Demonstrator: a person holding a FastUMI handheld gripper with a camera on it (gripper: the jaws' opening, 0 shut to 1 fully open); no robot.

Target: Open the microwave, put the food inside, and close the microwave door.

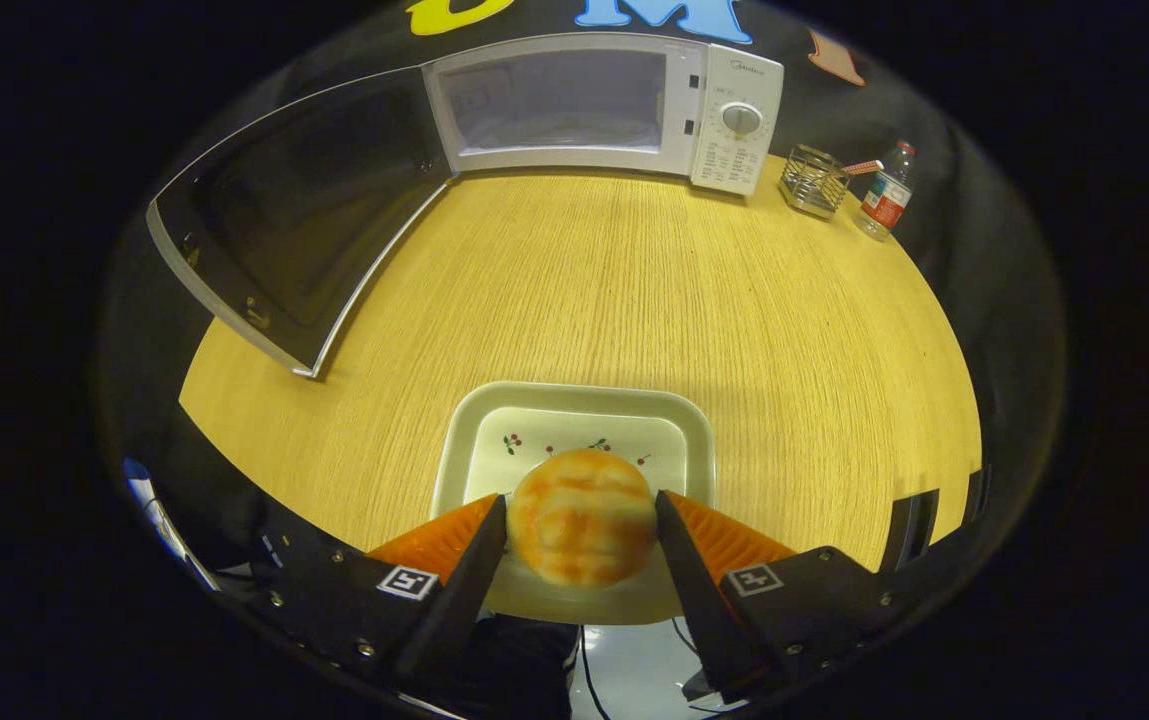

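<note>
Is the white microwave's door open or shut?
Open. The white microwave has its dark glass door swung wide to one side, showing the empty cavity.

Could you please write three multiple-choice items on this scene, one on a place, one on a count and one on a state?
1. Where is the bun?
A. Inside the microwave
B. Between the gripper's fingers, above the tray
C. Beside the water bottle

2. How many round dials show on the microwave's control panel?
A. One
B. Two
C. Three

3. In what state is the microwave door?
A. Shut
B. Removed and lying on the table
C. Swung wide open to the side

Answers:
1. B: the gripper has both fingers pressed on the bun's sides, over the near end of the cherry-patterned tray.
2. A: a single dial sits near the top of the panel.
3. C: the door stands hinged outward from the microwave, leaving the cavity exposed.
</note>
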